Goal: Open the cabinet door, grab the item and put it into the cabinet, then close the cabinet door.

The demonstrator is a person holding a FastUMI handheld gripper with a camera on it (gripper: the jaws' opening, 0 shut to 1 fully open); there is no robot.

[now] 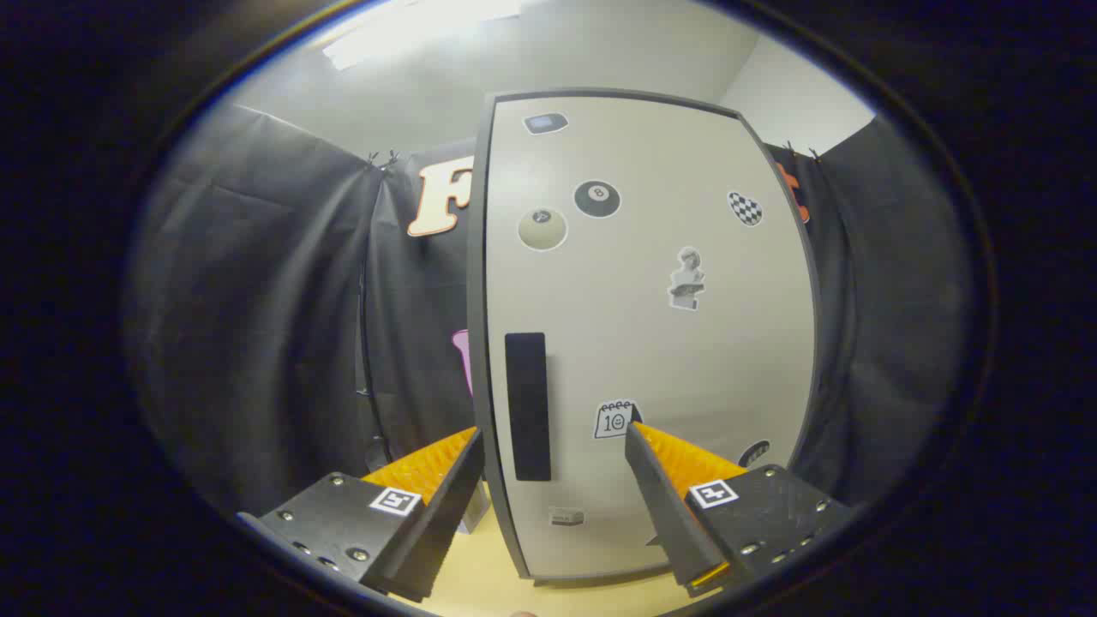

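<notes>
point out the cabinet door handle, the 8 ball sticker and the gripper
black handle (527, 406), gripper view, middle of the bar
8 ball sticker (596, 199), gripper view, its centre
gripper (553, 441), gripper view, midway between its open fingertips

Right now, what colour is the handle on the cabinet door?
Black, seen in the gripper view: the handle on the pale cabinet door.

Small grey object (474, 514) beside pale cabinet door (651, 343): mostly hidden behind left finger. Oval dark sticker (754, 452): part-covered by right finger.

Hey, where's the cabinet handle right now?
In the gripper view, the black handle runs upright along the door's left edge, just ahead of the open claw, nearer its left finger.
</notes>
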